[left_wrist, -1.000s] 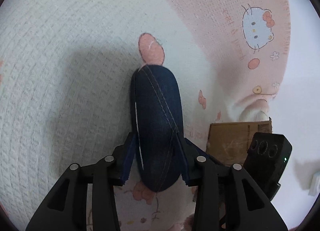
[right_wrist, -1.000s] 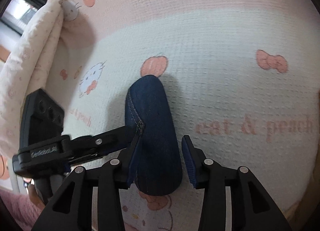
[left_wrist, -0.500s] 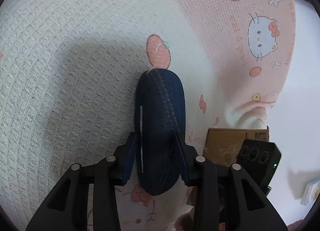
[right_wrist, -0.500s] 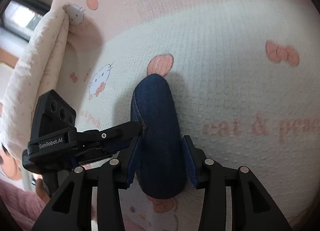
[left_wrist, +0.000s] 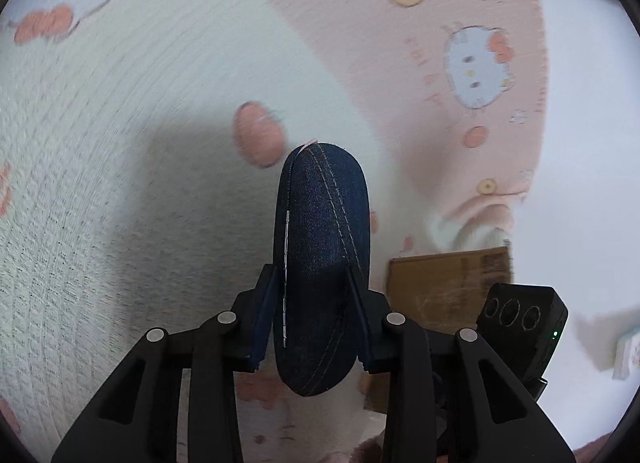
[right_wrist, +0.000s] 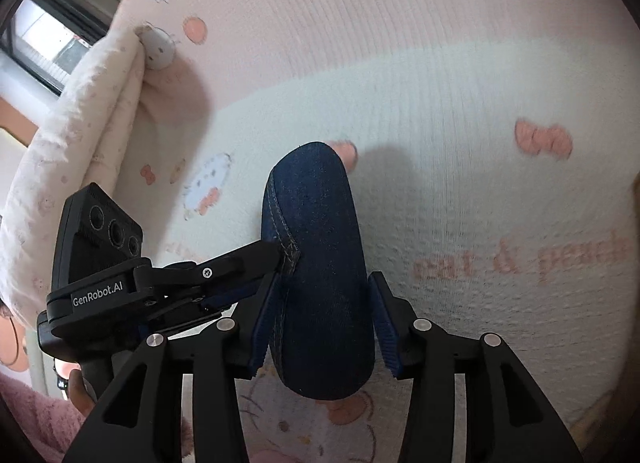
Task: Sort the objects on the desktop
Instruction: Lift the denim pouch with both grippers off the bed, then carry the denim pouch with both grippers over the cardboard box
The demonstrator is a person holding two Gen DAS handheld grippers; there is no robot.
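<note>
Both tongs held one denim case [left_wrist: 322, 263] above the cartoon-print blanket [left_wrist: 120, 183], apparently mid-lift. The left tongs [left_wrist: 312, 315], just closing, clamped one end; the right tongs [right_wrist: 324, 315] bracketed the other, one pad apart. Next: carry it level to its place.

A home, likely a bedroom: a soft pink-and-cream blanket [right_wrist: 460, 75] printed with cartoon cats and bows spreads beneath the jaws, a window [right_wrist: 52, 35] beyond them to the left.
</note>
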